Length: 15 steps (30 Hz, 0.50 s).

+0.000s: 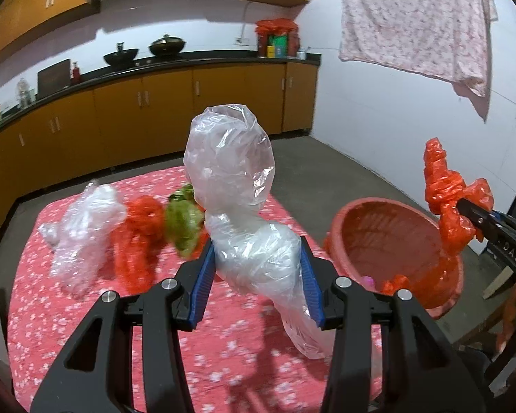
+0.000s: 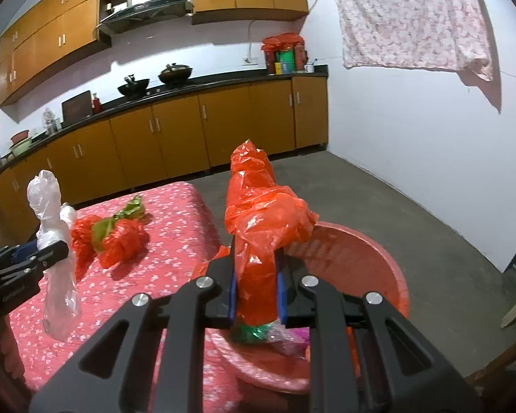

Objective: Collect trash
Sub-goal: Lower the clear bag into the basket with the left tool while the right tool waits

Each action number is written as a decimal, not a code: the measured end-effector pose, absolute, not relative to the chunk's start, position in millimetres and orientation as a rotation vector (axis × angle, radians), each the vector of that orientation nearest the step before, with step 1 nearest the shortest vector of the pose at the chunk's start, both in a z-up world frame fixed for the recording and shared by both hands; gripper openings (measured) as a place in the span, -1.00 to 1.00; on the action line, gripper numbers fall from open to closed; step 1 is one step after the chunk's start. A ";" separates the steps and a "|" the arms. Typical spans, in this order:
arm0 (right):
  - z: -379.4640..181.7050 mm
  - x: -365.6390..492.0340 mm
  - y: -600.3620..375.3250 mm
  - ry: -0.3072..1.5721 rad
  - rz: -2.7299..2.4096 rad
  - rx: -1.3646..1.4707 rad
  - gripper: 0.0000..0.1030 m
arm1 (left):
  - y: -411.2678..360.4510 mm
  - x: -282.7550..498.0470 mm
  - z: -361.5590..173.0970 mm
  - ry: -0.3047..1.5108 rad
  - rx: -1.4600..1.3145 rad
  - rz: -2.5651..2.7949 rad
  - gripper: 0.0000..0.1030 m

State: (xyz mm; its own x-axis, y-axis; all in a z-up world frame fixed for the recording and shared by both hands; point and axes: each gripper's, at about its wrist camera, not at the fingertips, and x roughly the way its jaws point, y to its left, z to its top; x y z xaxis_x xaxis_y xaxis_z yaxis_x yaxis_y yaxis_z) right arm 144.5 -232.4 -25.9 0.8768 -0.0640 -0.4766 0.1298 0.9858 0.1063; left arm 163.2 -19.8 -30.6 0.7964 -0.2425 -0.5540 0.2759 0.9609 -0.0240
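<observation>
My left gripper has its jaws clamped on a clear plastic bag, the blue pads pressing into its crumpled middle while the top balloons above them and a limp tail hangs below, clear of the tabletop with its pink flowered cover. My right gripper has its jaws squeezed almost together on an orange plastic bag, held over the red basin that stands just beside the tabletop on the right; some scraps, green and pink among them, already lie in the basin's bottom. Both bags look nearly weightless and wholly soft: they give under the pads, spring back when let go, and the film is slick, so I judge a pinch across a bunched, wadded part holds far better than a pinch on a single loose layer, which could slide out. They are not fragile; a hard squeeze harms nothing. Left on the tabletop are another clear bag, an orange wad and a green piece, lying close together, the green touching the orange. For each I would go for the thickest knot of folds, coming down from above so the pads close on bulk rather than on a flap.
</observation>
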 end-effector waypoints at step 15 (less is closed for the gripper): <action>-39.4 141.2 -266.7 0.501 -0.179 0.166 -0.65 | -81.9 169.1 -33.2 0.595 0.060 -0.429 -0.09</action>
State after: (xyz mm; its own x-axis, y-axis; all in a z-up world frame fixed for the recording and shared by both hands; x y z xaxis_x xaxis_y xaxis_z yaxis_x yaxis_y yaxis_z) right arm 141.2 -266.7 -39.4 0.8619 -0.1297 -0.4903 0.2108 0.9709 0.1136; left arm 169.1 -81.9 -33.2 0.7428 -0.3740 -0.5553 0.4083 0.9104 -0.0670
